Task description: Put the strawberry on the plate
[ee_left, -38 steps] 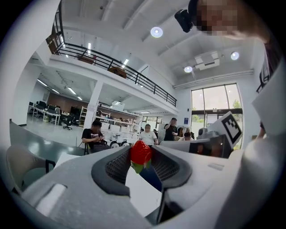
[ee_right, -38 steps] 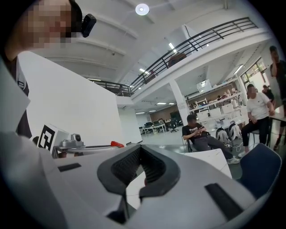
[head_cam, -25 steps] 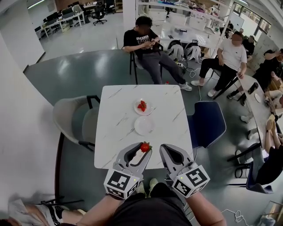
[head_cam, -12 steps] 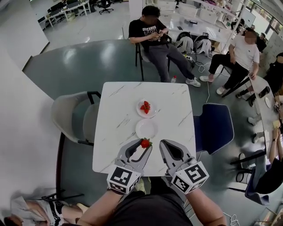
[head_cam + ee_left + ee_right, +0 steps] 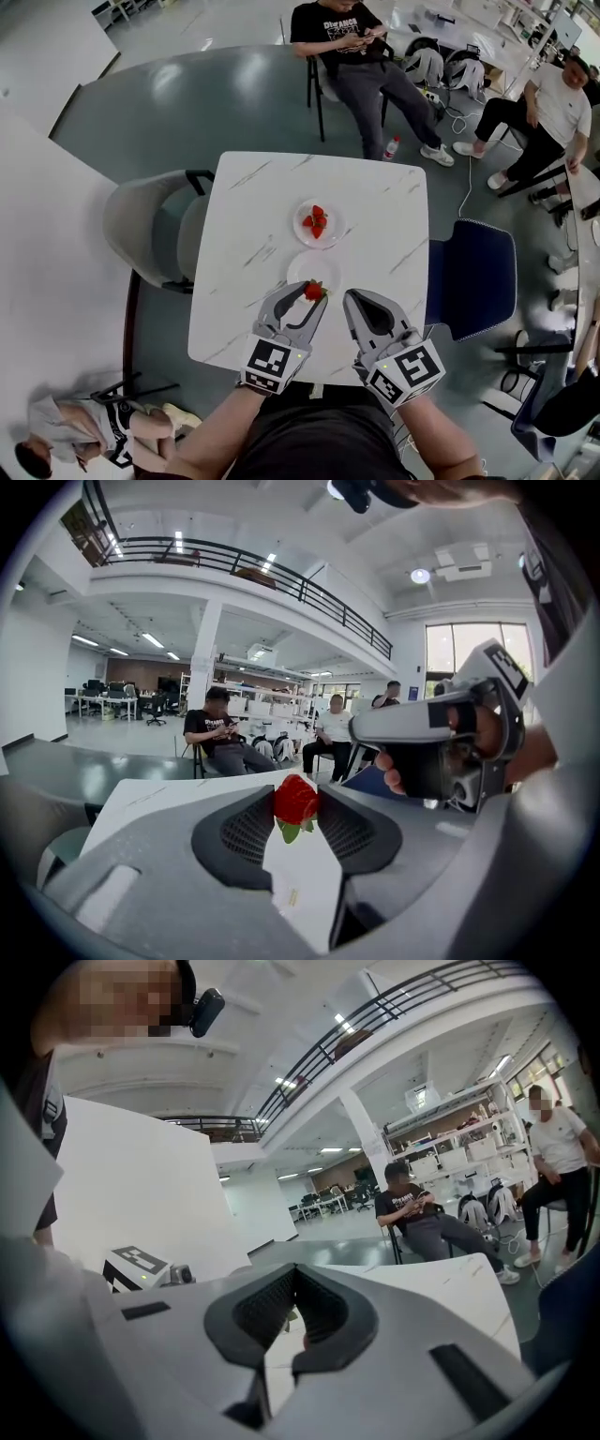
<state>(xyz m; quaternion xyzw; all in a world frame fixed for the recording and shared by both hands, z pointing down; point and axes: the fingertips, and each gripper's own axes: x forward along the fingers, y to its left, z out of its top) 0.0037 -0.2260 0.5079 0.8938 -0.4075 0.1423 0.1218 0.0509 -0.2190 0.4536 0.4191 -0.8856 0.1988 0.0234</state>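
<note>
At lower centre, my left claw pinches the strawberry at its jaw tips, right at the near edge of the bare plate. My right claw, just beside it, is closed on nothing. Farther up the table, a second plate holds more strawberries.
</note>
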